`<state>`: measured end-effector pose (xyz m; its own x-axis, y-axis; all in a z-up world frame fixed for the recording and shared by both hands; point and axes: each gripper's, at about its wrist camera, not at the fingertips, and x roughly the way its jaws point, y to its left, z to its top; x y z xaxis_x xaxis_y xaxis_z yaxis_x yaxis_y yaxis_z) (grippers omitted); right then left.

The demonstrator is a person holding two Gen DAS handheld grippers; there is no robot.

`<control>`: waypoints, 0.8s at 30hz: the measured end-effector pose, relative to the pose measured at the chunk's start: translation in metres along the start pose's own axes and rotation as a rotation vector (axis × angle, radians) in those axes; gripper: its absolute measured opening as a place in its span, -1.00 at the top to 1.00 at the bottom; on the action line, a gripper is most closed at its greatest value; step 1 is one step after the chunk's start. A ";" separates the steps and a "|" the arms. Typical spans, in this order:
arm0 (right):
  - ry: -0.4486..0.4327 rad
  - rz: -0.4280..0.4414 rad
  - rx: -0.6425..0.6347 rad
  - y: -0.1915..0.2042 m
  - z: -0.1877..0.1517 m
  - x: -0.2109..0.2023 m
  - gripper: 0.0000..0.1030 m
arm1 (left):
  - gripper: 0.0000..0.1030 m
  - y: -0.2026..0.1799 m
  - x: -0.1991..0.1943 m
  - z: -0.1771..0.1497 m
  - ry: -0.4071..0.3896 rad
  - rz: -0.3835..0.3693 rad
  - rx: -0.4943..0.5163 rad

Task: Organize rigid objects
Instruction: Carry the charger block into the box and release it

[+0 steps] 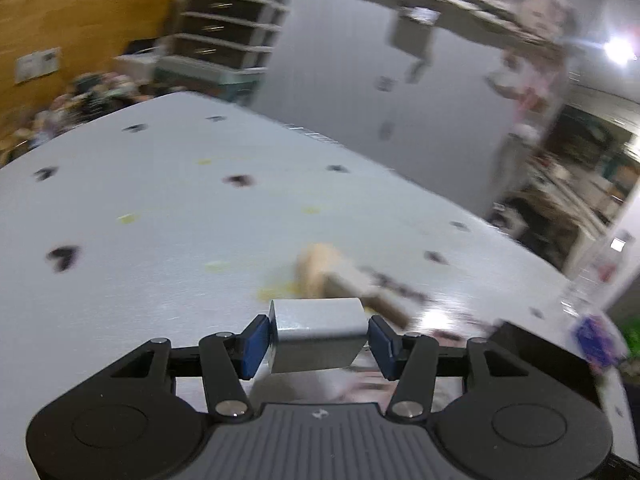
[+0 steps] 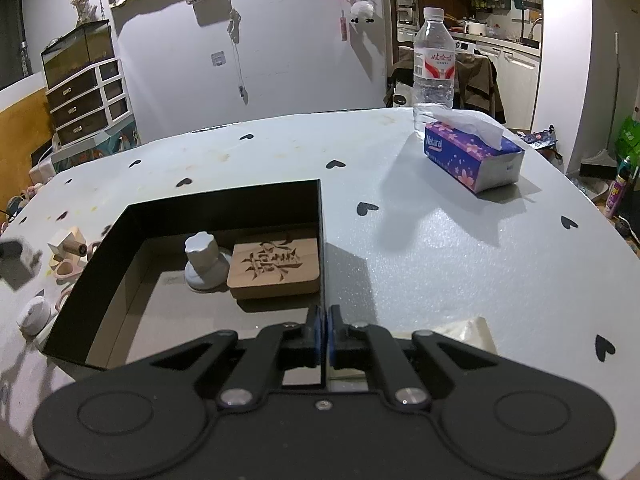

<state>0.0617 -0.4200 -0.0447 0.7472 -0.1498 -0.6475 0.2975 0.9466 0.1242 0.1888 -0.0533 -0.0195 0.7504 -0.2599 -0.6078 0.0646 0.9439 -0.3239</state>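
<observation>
1. The left gripper point(image 1: 318, 338) held a silver metal block point(image 1: 318, 334) between its blue pads point(image 1: 254, 346), clear above the white table point(image 1: 160, 208).
2. Just beyond the block lay a blurred wooden piece point(image 1: 320, 268); nothing else crowded it.
3. The right gripper point(image 2: 324, 334) was pinched tight on the right wall of the black box point(image 2: 224, 204).
4. Inside the box sat a carved wooden block point(image 2: 274, 268) touching a grey knob point(image 2: 204, 260).
5. Left of the box lay small wooden pieces point(image 2: 68, 244) and a white round piece point(image 2: 34, 314).
6. Well apart, on the far right, stood a tissue pack point(image 2: 472, 156) and a water bottle point(image 2: 434, 60).
</observation>
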 end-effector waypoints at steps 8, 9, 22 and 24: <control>0.000 0.002 0.001 0.000 0.000 0.000 0.93 | -0.05 -0.059 -0.011 0.007 0.016 -0.187 0.113; 0.000 0.002 0.002 0.000 0.000 0.000 0.93 | -0.05 -0.067 -0.011 0.007 0.026 -0.209 0.130; 0.000 -0.001 -0.005 0.001 0.001 -0.001 0.93 | -0.05 -0.166 0.036 -0.034 0.330 -0.388 0.279; 0.000 0.003 -0.001 0.001 0.001 -0.001 0.93 | -0.05 -0.177 0.046 -0.038 0.342 -0.364 0.282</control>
<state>0.0613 -0.4190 -0.0432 0.7482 -0.1474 -0.6469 0.2949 0.9473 0.1253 0.1866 -0.2397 -0.0181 0.3945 -0.5854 -0.7083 0.4871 0.7868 -0.3791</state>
